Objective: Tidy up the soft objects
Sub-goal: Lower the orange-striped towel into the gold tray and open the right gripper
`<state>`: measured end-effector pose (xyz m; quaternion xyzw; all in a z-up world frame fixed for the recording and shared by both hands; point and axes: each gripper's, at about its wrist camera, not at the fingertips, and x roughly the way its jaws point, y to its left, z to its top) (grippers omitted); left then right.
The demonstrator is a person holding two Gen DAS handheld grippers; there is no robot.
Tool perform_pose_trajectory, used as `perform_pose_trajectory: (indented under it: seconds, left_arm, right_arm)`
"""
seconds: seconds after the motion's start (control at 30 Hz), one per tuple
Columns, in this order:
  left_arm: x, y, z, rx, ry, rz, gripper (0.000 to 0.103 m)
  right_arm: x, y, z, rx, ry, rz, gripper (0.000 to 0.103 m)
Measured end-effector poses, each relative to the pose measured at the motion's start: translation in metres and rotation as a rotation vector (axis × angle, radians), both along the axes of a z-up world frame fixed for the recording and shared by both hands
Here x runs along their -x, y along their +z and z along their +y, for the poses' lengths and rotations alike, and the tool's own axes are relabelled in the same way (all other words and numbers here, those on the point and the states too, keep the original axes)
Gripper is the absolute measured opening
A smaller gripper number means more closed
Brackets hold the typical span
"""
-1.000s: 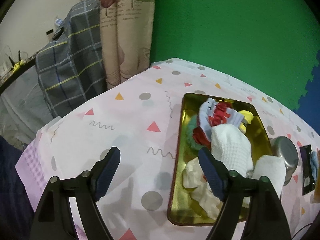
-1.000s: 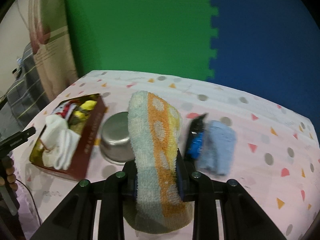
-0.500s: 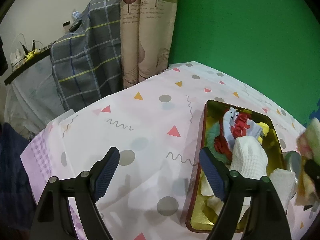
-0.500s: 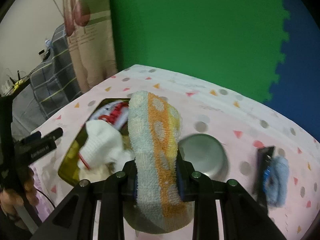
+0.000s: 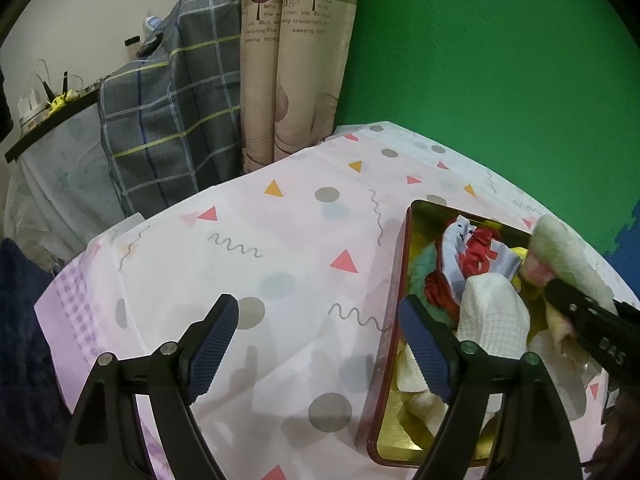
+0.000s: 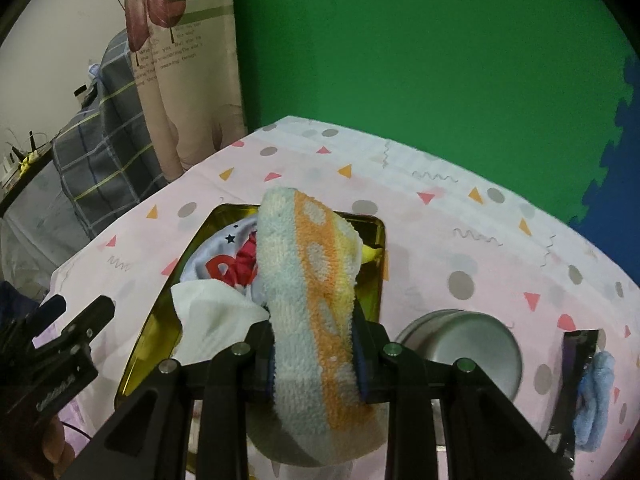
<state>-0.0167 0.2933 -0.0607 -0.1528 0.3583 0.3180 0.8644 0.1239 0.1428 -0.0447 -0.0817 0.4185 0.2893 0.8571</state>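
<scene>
My right gripper (image 6: 316, 356) grips a striped towel (image 6: 308, 272) of pale blue, orange and yellow. Its jaws are opening slightly, though the pads still press the towel. The towel hangs over a gold tin (image 6: 378, 240) with red outer walls. Inside lie a white cloth (image 6: 212, 316) and a red-and-white printed cloth (image 6: 224, 268). In the left wrist view the towel (image 5: 560, 252) hovers above the tin's (image 5: 394, 280) right side. My left gripper (image 5: 320, 320) stands open and empty over the tablecloth, just left of the tin.
A steel bowl (image 6: 460, 340) sits right of the tin. Beyond it lie a dark packet (image 6: 576, 360) and a light blue cloth (image 6: 596, 396). A plaid-covered object (image 5: 168, 120) and a curtain (image 5: 288, 60) stand past the table's far left edge.
My right gripper carried the towel leftward from beside the bowl to over the tin, and it now shows in the left wrist view. The left gripper stayed open, barely shifting.
</scene>
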Motion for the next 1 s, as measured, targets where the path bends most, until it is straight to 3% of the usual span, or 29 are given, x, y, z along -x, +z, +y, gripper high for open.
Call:
perform_pose_trajectory:
  seconds: [0.6, 0.7, 1.0]
  left_arm:
    - [0.001, 0.0, -0.001, -0.004, -0.001, -0.004, 0.08]
    - [0.001, 0.0, -0.001, -0.006, -0.002, -0.001, 0.08]
    - [-0.001, 0.0, -0.003, -0.009, -0.013, 0.004, 0.08]
  right_arm:
    - [0.028, 0.009, -0.005, -0.113, 0.087, 0.025, 0.05]
    - [0.035, 0.014, -0.006, -0.123, 0.104, 0.022, 0.058]
    - [0.043, 0.028, -0.053, -0.141, 0.032, -0.019, 0.058]
